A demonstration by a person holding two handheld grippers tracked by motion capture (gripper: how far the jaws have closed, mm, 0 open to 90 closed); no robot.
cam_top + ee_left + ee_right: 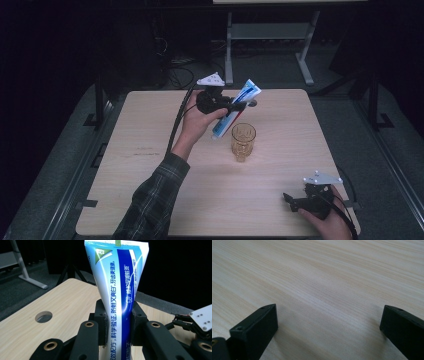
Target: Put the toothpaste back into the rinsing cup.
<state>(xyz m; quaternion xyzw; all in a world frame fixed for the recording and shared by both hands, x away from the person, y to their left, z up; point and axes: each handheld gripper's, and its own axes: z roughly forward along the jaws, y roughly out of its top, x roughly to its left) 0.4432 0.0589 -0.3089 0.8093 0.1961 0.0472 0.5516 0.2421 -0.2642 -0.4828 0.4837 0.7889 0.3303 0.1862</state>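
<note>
A blue and white toothpaste tube (235, 111) is lifted above the table, slanting with its flat crimped end up and to the right. My left gripper (235, 106) is shut on the tube's middle; in the left gripper view the pads (101, 322) press on both sides of the tube (117, 282). An amber glass cup (243, 142) stands upright on the table, just below and right of the tube's lower end. My right gripper (292, 201) rests low near the table's front right corner. Its jaws stand wide apart over bare wood in the right gripper view (329, 325).
The light wooden table (150, 165) has a round cable hole (43, 316) near its far edge. Behind it a desk frame (270, 35) and cables lie on the dark floor. A plaid sleeve (150, 200) crosses the front left of the table.
</note>
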